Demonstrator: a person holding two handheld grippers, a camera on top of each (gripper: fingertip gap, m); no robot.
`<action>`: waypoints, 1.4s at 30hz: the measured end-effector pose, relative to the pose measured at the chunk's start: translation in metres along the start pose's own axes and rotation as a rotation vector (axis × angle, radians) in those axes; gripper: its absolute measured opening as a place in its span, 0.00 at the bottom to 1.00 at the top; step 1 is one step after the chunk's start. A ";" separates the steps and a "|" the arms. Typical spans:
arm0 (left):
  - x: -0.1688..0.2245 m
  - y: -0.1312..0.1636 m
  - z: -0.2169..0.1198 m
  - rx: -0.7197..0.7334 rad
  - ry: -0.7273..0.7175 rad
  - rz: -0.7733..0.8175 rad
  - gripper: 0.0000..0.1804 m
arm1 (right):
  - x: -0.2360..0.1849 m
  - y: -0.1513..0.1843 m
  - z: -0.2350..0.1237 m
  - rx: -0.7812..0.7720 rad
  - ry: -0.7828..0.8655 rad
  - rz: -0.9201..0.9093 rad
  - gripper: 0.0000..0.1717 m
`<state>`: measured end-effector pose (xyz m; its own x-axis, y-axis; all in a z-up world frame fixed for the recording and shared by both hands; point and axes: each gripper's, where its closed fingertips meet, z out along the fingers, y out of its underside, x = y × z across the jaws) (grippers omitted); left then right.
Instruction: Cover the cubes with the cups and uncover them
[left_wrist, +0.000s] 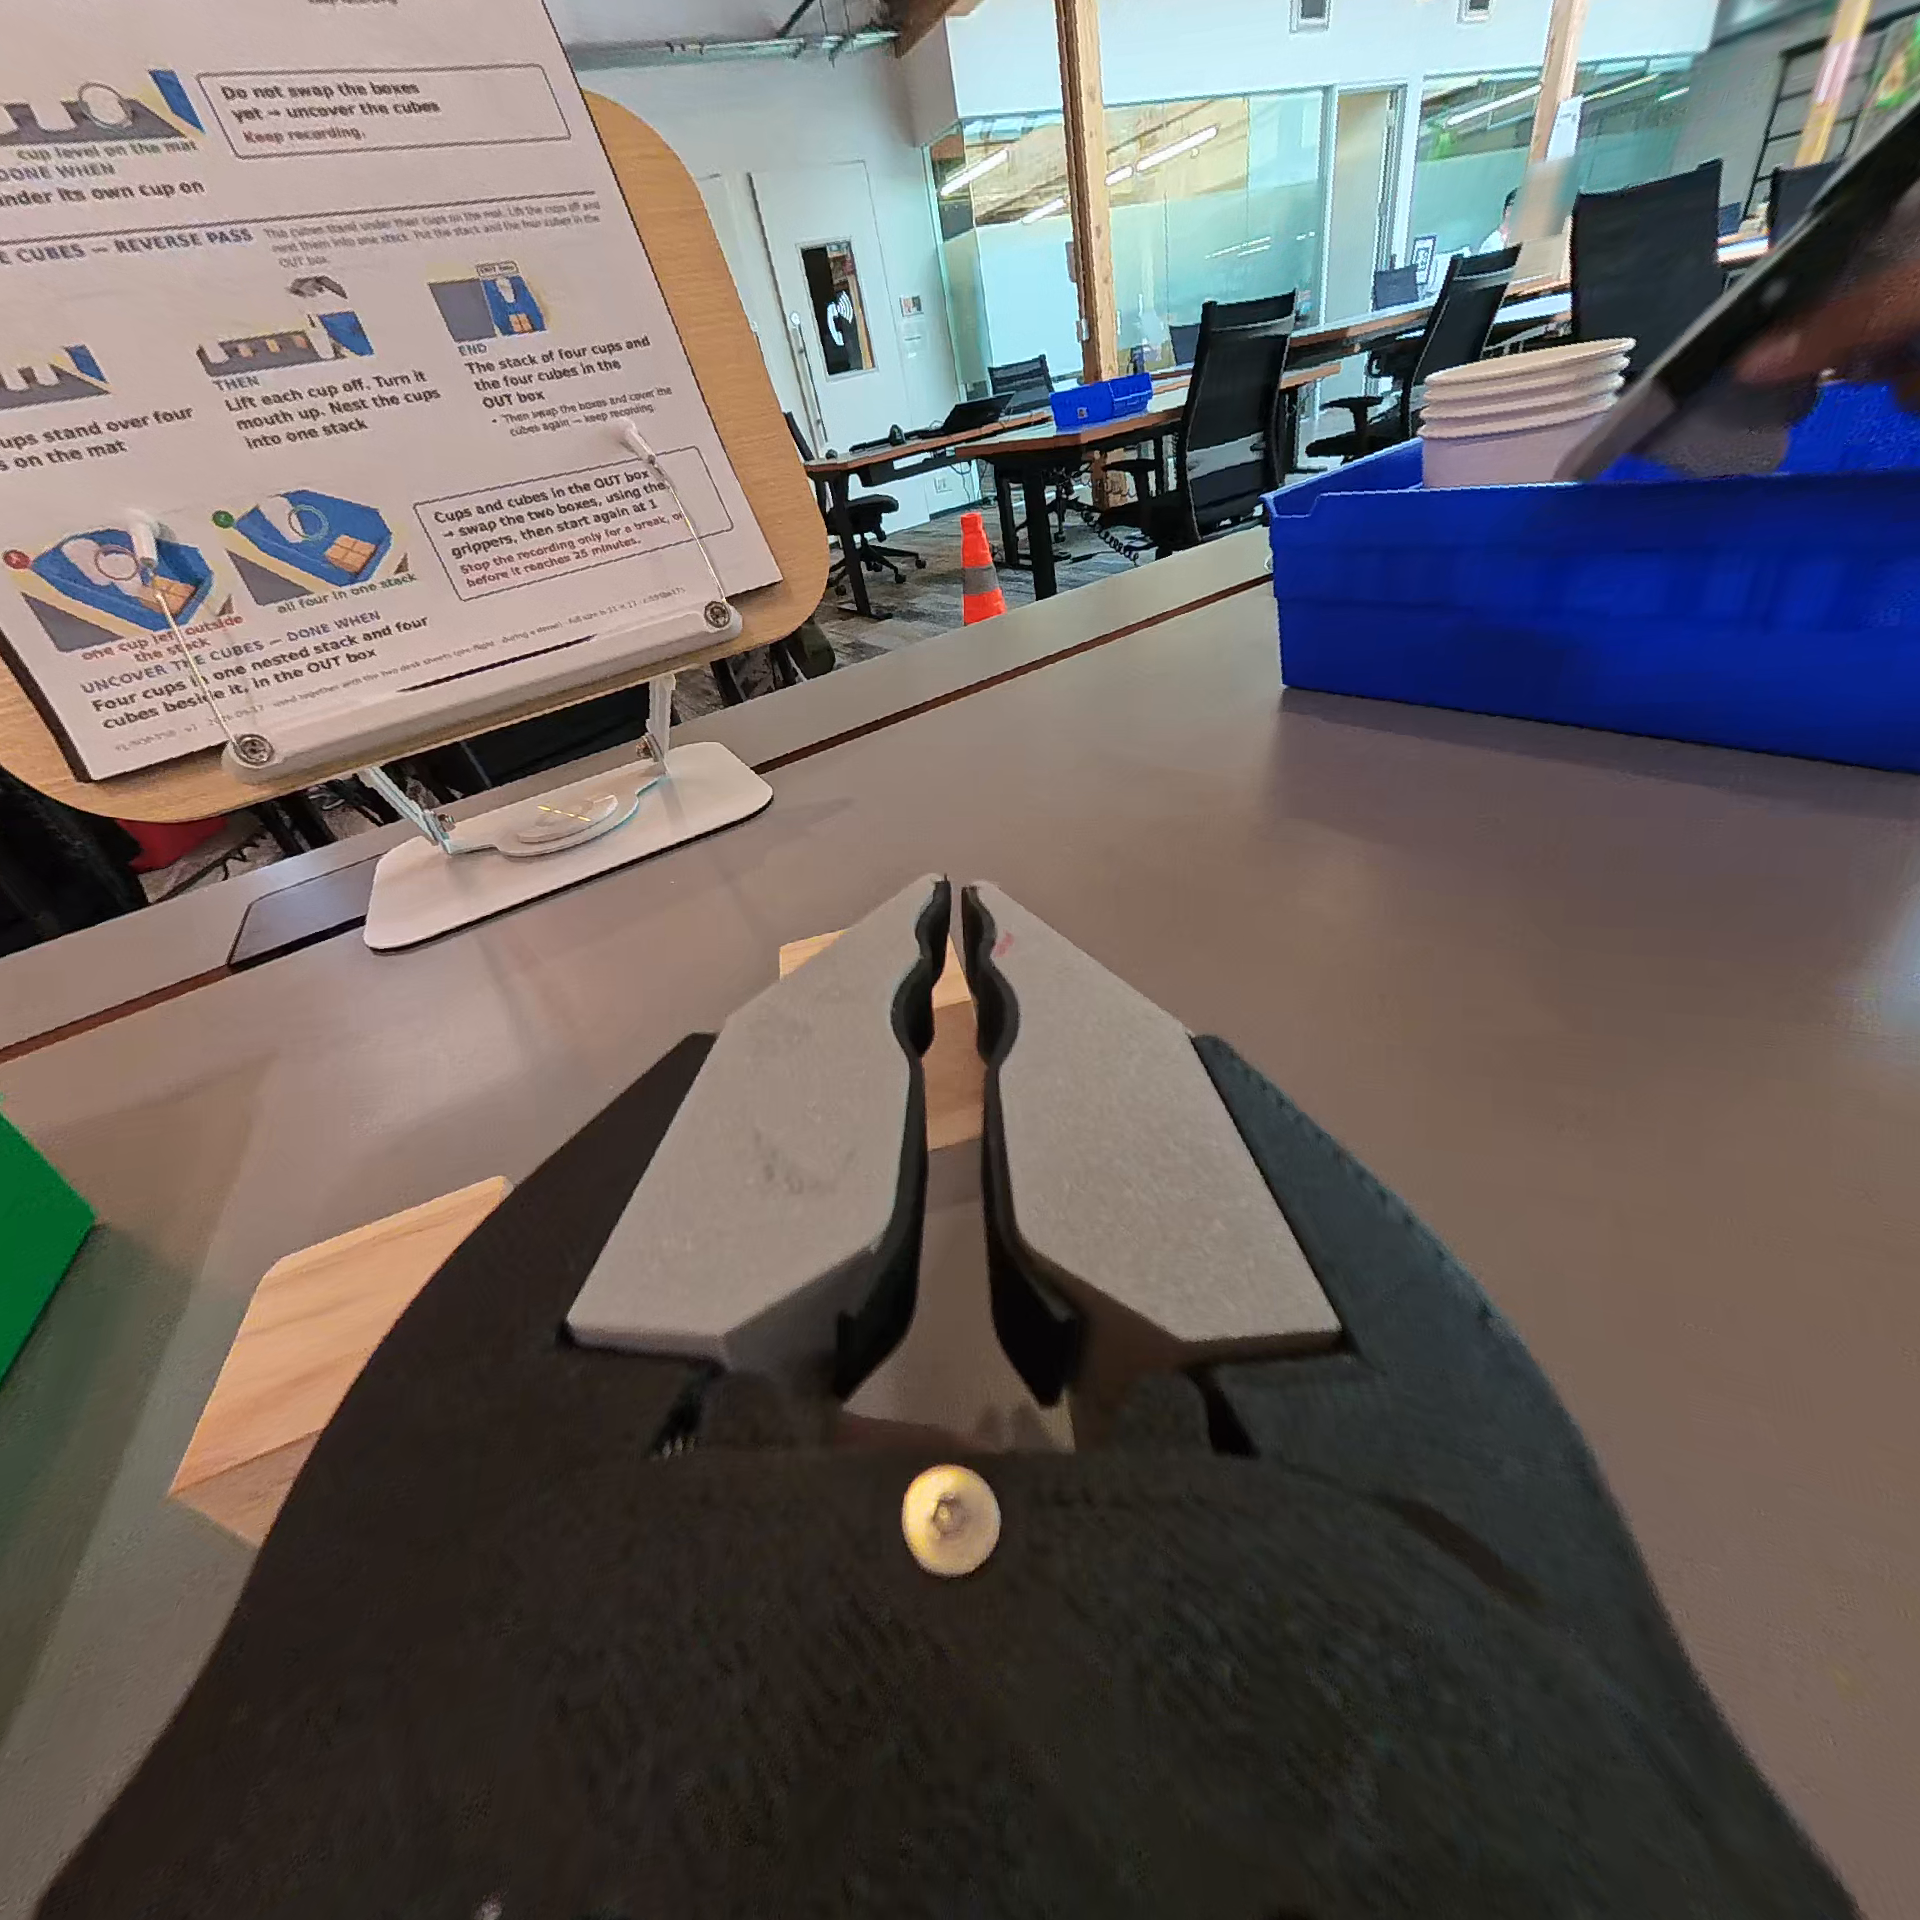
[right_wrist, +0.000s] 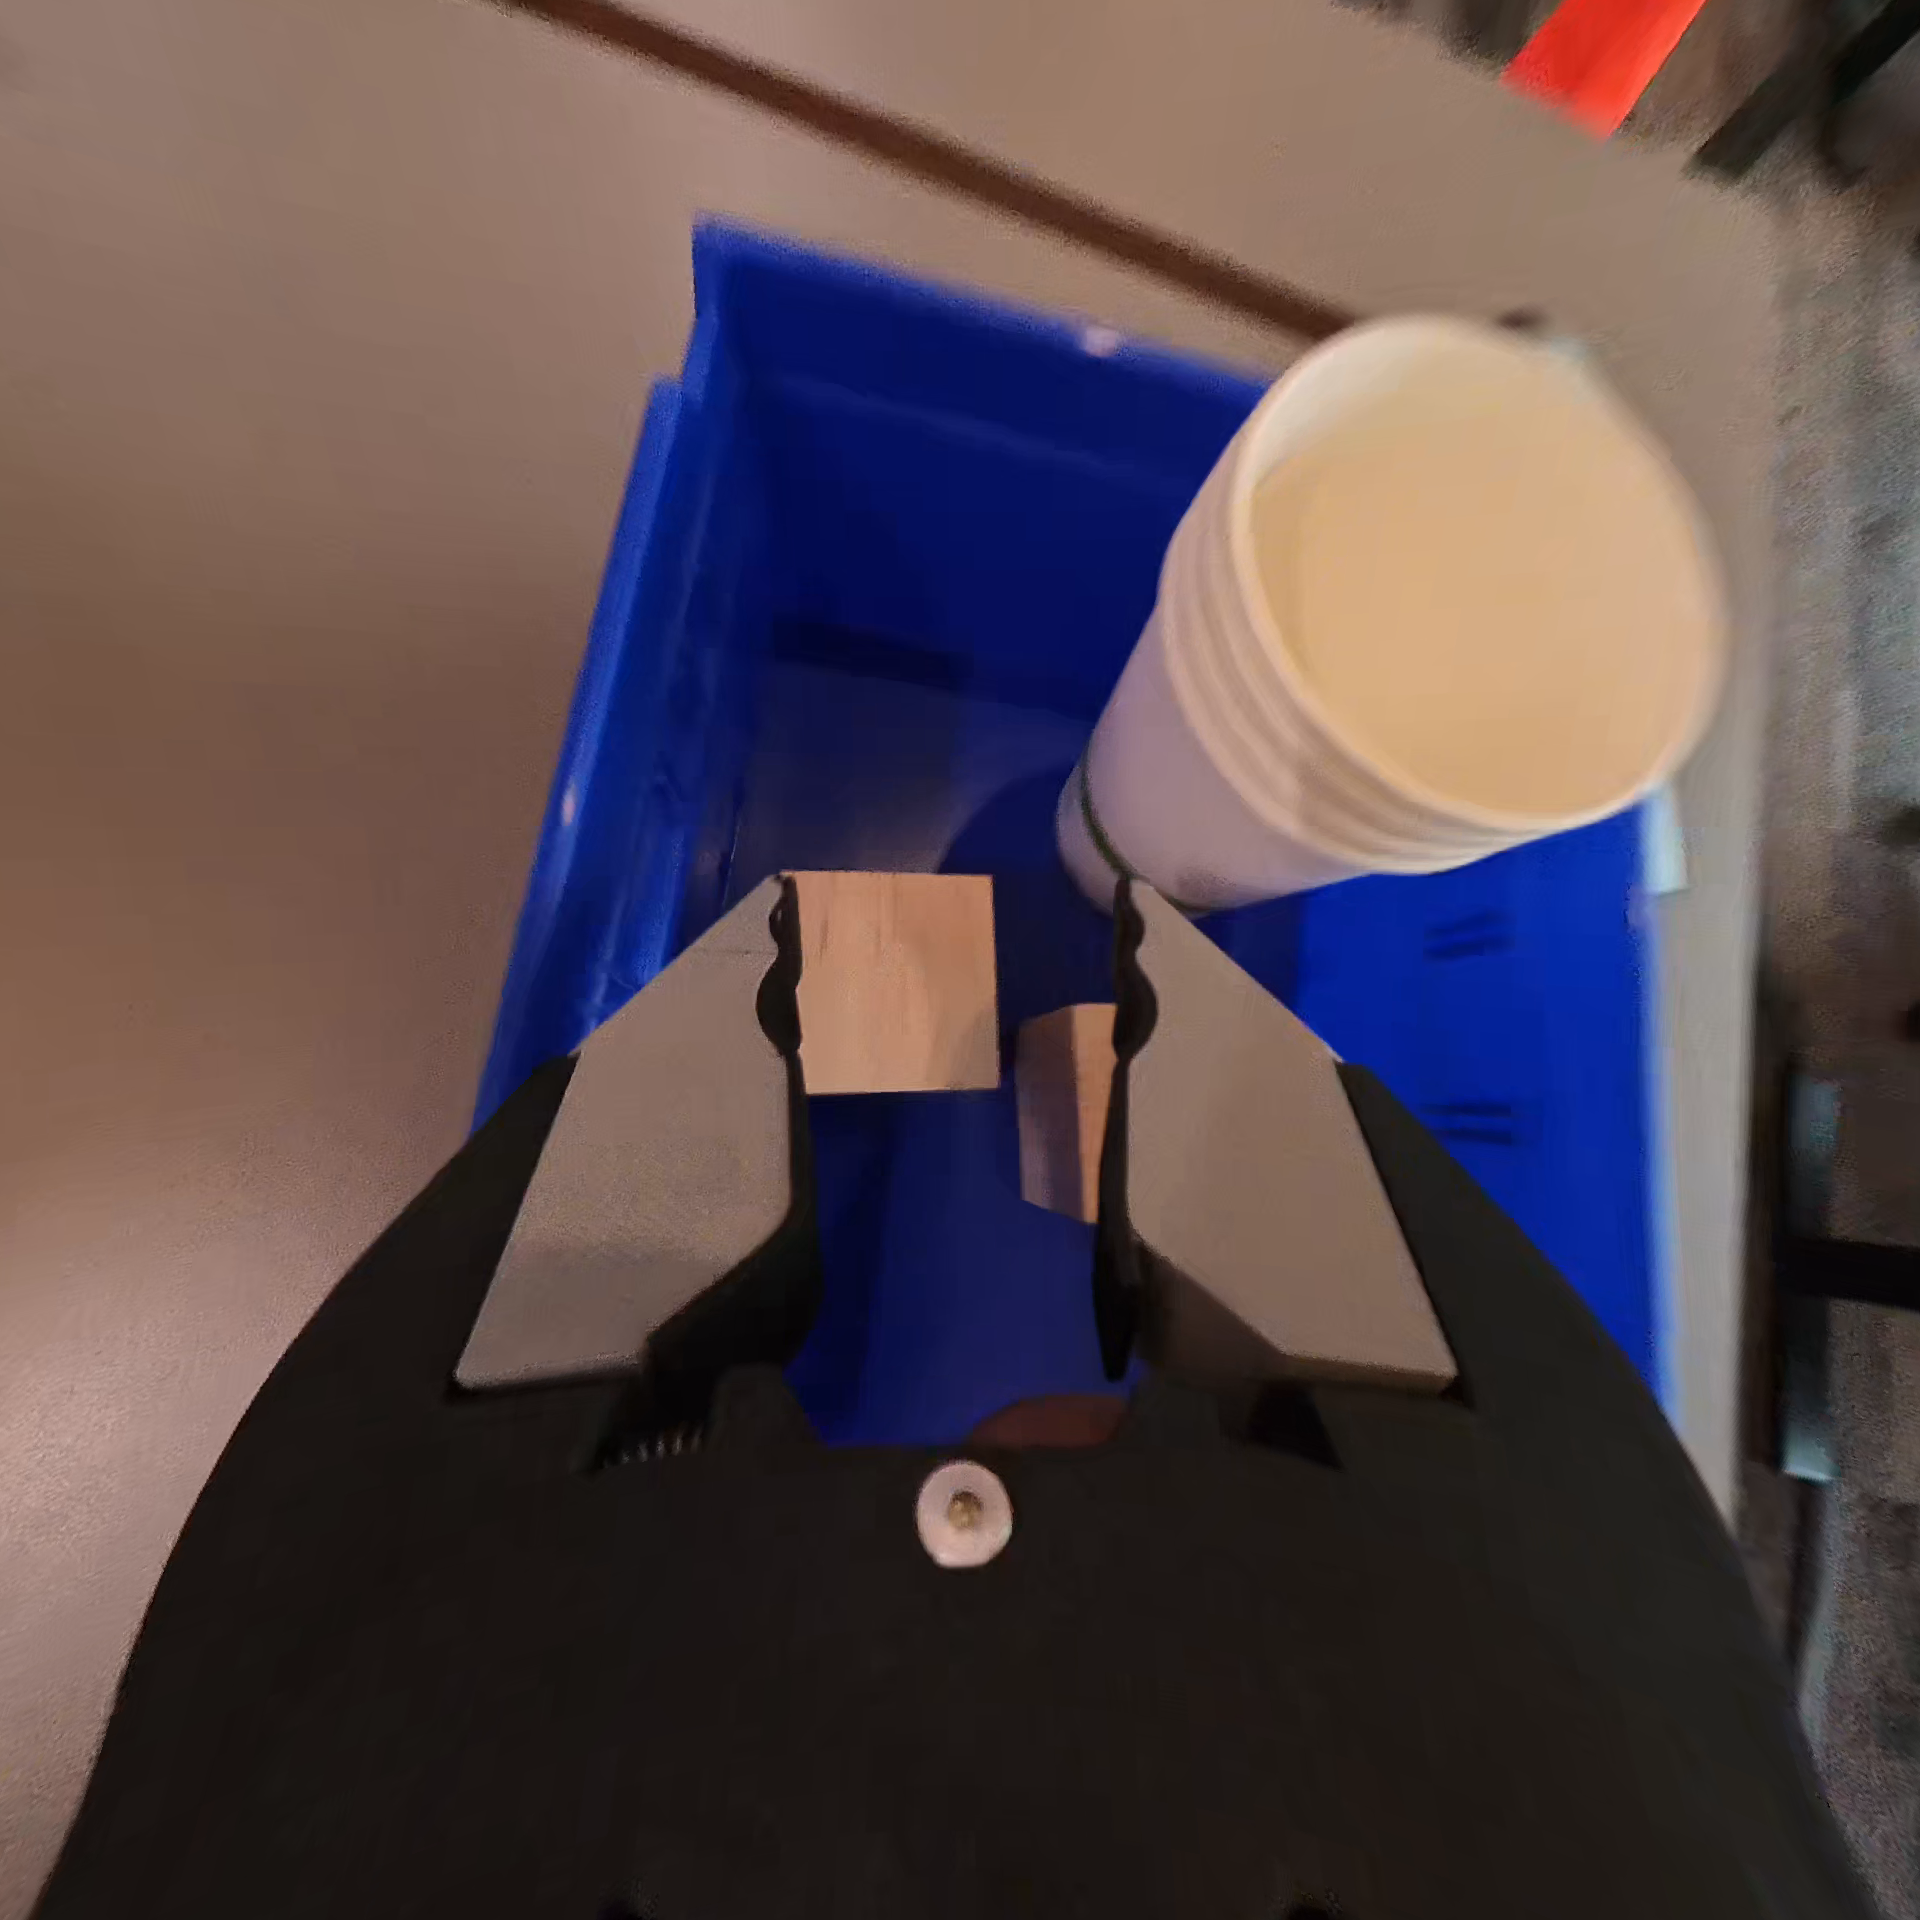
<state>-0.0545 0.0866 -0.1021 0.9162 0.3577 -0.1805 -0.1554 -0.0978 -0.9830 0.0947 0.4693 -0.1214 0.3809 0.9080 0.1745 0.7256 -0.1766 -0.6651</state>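
In the right wrist view my right gripper is open above the blue bin. A wooden cube sits between the fingers, against the left pad, with a clear gap to the right pad. A second wooden cube lies in the bin by the right finger. A nested stack of white paper cups stands mouth up in the bin. In the left wrist view my left gripper is shut on nothing, low over the grey table. One wooden cube lies beneath its fingers and another at the lower left.
The blue bin with the cup stack stands at the table's right; the right gripper reaches into it. An instruction sheet on a stand is at the back left. A green object is at the left edge.
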 end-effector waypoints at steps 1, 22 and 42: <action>-0.001 0.001 0.001 -0.007 -0.001 -0.004 0.00 | 0.002 -0.013 -0.016 0.052 0.035 -0.022 0.33; -0.052 0.005 -0.009 0.010 -0.193 -0.250 0.25 | -0.400 -0.068 0.024 0.115 -0.587 -0.592 0.50; -0.041 0.004 -0.007 -0.001 -0.161 -0.185 0.18 | -0.118 -0.036 -0.129 0.303 -0.345 -0.257 0.32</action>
<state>-0.0902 0.0650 -0.0988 0.8584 0.5129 -0.0007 0.0098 -0.0178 -0.9998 0.0973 0.3193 -0.0242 -0.0361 0.9889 0.1442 0.5533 0.1400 -0.8211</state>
